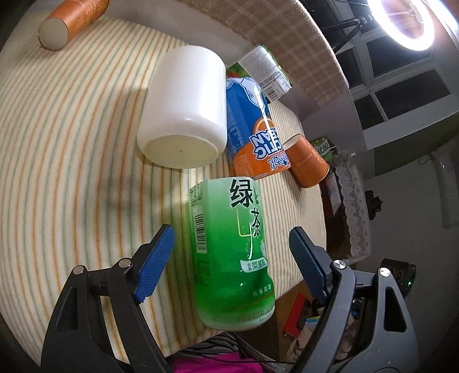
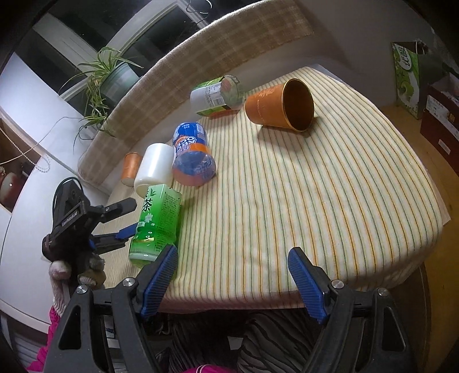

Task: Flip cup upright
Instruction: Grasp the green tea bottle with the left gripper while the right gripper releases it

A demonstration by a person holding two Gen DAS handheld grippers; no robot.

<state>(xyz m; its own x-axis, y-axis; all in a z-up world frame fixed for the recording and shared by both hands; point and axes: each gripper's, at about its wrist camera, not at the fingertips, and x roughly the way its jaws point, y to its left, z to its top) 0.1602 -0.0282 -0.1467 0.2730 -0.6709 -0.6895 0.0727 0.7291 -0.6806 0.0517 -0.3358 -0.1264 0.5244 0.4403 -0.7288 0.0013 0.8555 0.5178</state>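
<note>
Orange cup (image 2: 279, 104) lies on its side far ahead of your right tongs (image 2: 232, 282), gaping wide, empty; mouth faces right.

green tea bottle (image 1: 229, 252) | blue-orange bottle (image 2: 192, 155) | potted plant (image 2: 112, 77)

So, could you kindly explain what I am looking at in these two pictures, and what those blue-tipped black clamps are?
They are hand-held grippers, one per hand, each with a camera looking along its fingers. One picture is from the left gripper, the other from the right gripper, which also sees the left one. Both are open and hold nothing; a green tea bottle lies between the left one's fingers. On the striped cloth lie a white cup, an orange cup on its side, a blue-and-orange bottle, a white-labelled green bottle and another orange cup.
</note>
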